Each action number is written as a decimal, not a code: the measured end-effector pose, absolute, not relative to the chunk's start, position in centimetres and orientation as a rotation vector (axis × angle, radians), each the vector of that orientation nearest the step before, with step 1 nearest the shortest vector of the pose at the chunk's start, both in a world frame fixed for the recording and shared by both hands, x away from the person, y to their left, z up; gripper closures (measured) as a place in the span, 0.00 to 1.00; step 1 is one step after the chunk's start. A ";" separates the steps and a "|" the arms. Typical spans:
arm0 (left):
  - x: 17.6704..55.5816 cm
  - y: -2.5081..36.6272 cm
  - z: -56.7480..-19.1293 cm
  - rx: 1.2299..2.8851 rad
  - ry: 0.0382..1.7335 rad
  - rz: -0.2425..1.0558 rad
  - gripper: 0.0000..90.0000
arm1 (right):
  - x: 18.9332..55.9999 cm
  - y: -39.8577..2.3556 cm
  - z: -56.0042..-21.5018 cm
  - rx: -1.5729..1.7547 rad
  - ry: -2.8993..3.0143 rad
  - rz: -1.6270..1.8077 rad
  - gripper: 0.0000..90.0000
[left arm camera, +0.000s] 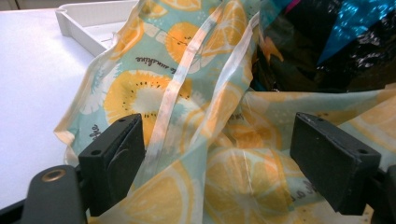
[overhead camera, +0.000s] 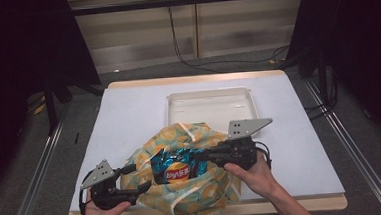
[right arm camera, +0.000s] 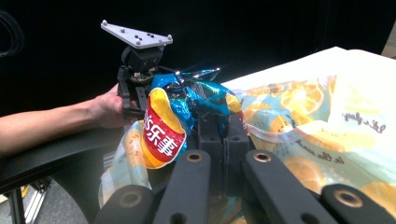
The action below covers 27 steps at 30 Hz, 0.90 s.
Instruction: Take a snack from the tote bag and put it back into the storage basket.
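While the white tray [overhead camera: 211, 107] sits just behind everything at the far side of the table [overhead camera: 129, 116], nothing's really blocking the work. The chip bag [overhead camera: 176, 168] lies in the mouth of the lemon-print tote bag [overhead camera: 198, 192] near the front edge. Right gripper [right arm camera: 223, 122] has its jaws pressed together, pinching the chip bag's edge. Left gripper [left arm camera: 224, 149] has jaws spread around the tote's fabric. Dark room around, cables on the floor [overhead camera: 216, 63].

We note a crumpled blue chip bag [overhead camera: 176, 169] with a red-and-yellow logo, lying at the mouth of a tote [overhead camera: 193, 187]. The tote is thin, pale teal with orange-slice print, lying rumpled on the worktop's near edge.
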<state>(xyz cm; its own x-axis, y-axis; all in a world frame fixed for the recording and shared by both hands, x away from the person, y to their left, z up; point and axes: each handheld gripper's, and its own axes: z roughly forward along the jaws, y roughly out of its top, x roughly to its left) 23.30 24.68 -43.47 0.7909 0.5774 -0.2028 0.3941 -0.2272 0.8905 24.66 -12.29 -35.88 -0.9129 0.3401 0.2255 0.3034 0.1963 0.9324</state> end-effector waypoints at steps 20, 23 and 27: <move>21.7 23.2 -41.4 1.792 0.618 0.183 0.29 | 24.7 -13.5 -32.6 0.648 2.271 1.892 1.00; 20.8 23.2 -40.1 1.737 0.578 0.160 0.38 | 24.7 -13.7 -32.6 0.654 2.268 1.887 1.00; 20.2 22.0 -39.8 1.757 0.511 0.134 0.42 | 24.8 -13.8 -32.8 0.665 2.261 1.892 1.00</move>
<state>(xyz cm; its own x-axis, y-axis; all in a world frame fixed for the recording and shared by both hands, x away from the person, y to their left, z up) 20.23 21.97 -39.75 0.8956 0.4066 -0.1805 0.2656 -0.1633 0.9502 24.78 -13.77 -32.80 -0.8964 0.4025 0.1858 0.2537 0.1223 0.9595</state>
